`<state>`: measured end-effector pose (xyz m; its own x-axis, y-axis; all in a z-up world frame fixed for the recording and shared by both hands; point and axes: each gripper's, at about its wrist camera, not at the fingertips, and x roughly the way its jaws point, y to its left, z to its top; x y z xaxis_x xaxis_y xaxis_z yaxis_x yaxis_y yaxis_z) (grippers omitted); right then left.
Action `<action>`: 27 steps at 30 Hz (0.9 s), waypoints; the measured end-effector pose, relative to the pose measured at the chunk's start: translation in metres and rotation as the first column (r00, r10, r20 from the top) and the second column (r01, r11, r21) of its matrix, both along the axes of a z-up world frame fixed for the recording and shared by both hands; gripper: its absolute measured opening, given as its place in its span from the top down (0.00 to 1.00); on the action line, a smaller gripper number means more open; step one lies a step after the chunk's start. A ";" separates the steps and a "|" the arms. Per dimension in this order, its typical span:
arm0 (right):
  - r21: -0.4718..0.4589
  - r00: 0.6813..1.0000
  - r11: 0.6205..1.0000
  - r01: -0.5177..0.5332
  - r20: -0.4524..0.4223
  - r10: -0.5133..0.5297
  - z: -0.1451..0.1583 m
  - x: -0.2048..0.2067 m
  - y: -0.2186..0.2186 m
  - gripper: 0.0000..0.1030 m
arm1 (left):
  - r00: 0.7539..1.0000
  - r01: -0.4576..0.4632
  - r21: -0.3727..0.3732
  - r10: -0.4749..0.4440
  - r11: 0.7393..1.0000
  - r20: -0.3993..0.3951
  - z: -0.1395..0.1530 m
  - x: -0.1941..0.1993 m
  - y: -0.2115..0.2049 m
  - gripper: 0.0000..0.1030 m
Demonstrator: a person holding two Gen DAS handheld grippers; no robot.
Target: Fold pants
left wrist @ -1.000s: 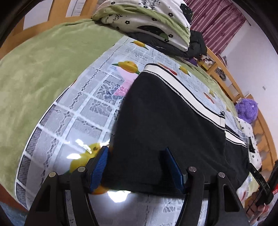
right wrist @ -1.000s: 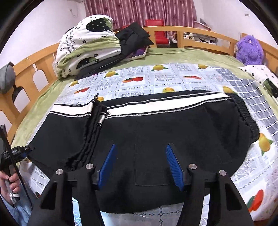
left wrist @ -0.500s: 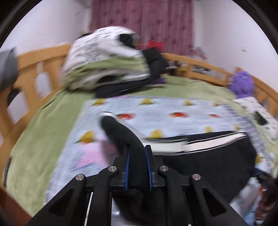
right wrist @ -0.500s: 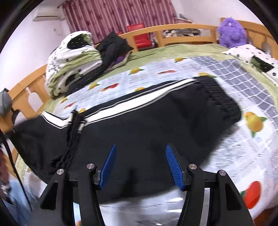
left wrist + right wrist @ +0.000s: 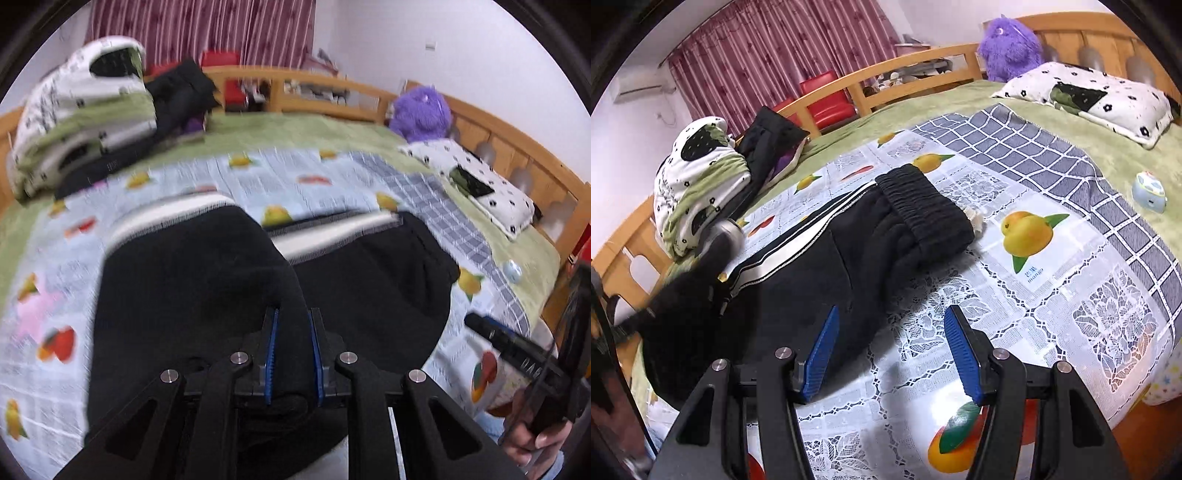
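Black pants with a white side stripe lie on the fruit-print lace cloth on the bed. My left gripper is shut on a bunched fold of the black fabric, which it holds raised above the rest of the pants. In the right wrist view the elastic waistband lies flat at the right end, and the lifted leg end is a blur at the left. My right gripper stands open above the near edge of the pants with nothing pinched between its blue pads.
A folded flowered quilt and dark clothes are piled at the far left. At the right are a purple plush toy, a pillow and a small pale blue object. A wooden rail rims the bed. A person's hand shows at lower right.
My left gripper shut on the leg end and carried it up and across toward the waistband. My right gripper slid along the near edge toward the waistband end and stayed open.
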<state>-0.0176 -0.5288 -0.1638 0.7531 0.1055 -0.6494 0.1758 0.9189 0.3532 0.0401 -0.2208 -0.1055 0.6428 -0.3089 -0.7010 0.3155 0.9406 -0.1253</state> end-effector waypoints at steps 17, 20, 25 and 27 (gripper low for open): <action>0.255 0.941 0.910 -0.326 -0.002 0.338 -0.006 0.050 0.115 0.42 | 0.987 -0.154 0.119 0.147 0.981 0.069 0.009 -0.033 0.119 0.41; 0.310 0.941 0.903 -0.298 -0.061 0.332 -0.021 0.077 0.130 0.42 | 0.983 -0.182 0.124 0.175 0.976 0.063 0.000 -0.030 0.142 0.41; 0.340 0.897 0.873 -0.350 -0.148 0.417 -0.038 0.117 0.160 0.51 | 0.973 -0.230 0.071 0.230 0.971 0.003 -0.012 -0.017 0.173 0.41; 0.317 0.837 0.847 -0.427 -0.217 0.503 -0.041 0.131 0.182 0.84 | 0.968 -0.251 0.077 0.252 0.965 -0.006 -0.017 -0.013 0.178 0.41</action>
